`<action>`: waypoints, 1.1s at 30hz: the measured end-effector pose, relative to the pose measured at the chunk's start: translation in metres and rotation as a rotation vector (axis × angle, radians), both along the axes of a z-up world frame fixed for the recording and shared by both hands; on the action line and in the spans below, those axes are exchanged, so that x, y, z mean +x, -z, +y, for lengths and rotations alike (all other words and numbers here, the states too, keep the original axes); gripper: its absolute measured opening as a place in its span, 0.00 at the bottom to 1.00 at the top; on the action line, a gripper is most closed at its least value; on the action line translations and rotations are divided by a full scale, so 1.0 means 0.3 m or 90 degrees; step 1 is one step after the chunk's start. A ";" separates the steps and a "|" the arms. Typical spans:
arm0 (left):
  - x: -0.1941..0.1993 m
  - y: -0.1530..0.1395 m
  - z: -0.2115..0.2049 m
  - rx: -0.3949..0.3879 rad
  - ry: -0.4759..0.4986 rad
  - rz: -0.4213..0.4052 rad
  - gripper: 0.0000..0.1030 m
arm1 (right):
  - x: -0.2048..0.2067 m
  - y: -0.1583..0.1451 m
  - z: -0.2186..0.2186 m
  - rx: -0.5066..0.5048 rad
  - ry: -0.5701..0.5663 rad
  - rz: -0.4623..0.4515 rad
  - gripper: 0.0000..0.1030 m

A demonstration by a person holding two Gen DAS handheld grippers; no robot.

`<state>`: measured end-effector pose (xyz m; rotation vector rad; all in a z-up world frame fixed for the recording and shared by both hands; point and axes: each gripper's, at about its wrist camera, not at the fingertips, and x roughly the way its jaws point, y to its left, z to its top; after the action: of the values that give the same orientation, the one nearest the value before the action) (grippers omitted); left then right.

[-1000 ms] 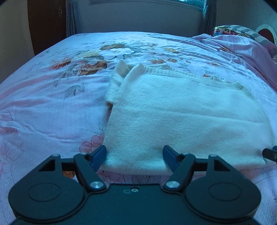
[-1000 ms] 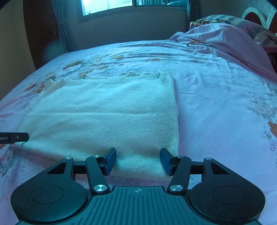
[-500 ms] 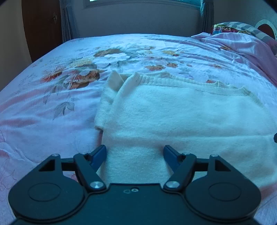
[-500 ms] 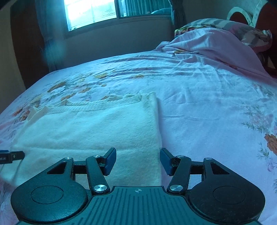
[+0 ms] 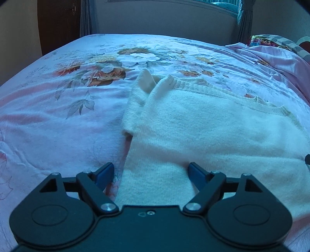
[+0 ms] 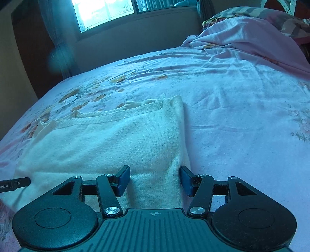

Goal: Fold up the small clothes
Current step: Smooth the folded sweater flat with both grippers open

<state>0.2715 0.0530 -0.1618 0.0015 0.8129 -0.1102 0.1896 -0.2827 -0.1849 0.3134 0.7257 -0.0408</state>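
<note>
A cream knitted sweater (image 5: 203, 124) lies folded flat on the bed's floral sheet (image 5: 58, 108), its ribbed hem at the far side and sleeve ends sticking out at the far left corner. My left gripper (image 5: 151, 172) is open, its blue pads straddling the sweater's near left corner. In the right wrist view the same sweater (image 6: 116, 139) lies ahead and to the left. My right gripper (image 6: 155, 179) is open, its pads either side of the sweater's near right corner. The left gripper's tip (image 6: 15, 183) shows at the left edge.
A rumpled pink blanket (image 6: 251, 38) and a patterned pillow (image 5: 271, 39) lie at the bed's far right. A window (image 6: 104, 11) with curtains is behind the bed, a dark wooden door (image 5: 58, 23) at the far left.
Both grippers have moved forward and lower over the sweater's near edge, so the fabric now lies between each pair of open pads. The sweater itself has not moved.
</note>
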 end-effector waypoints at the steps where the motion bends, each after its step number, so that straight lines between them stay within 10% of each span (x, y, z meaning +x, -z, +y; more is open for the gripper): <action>1: -0.006 -0.006 -0.001 -0.001 -0.002 -0.002 0.75 | -0.008 -0.011 0.003 -0.017 0.015 -0.004 0.54; 3: -0.020 -0.037 -0.014 -0.011 0.004 -0.009 0.59 | -0.025 -0.041 0.013 -0.045 0.026 -0.033 0.54; 16: 0.203 -0.014 -0.115 0.006 0.036 0.008 0.65 | 0.158 0.034 0.170 -0.108 -0.067 0.023 0.54; 33: 0.091 -0.066 -0.022 0.020 0.018 -0.003 0.67 | 0.081 0.007 0.332 -0.114 -0.125 -0.002 0.54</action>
<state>0.2987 0.0464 -0.1419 0.0427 0.8102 -0.1246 0.2140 -0.1832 -0.1869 0.0704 0.7413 0.0810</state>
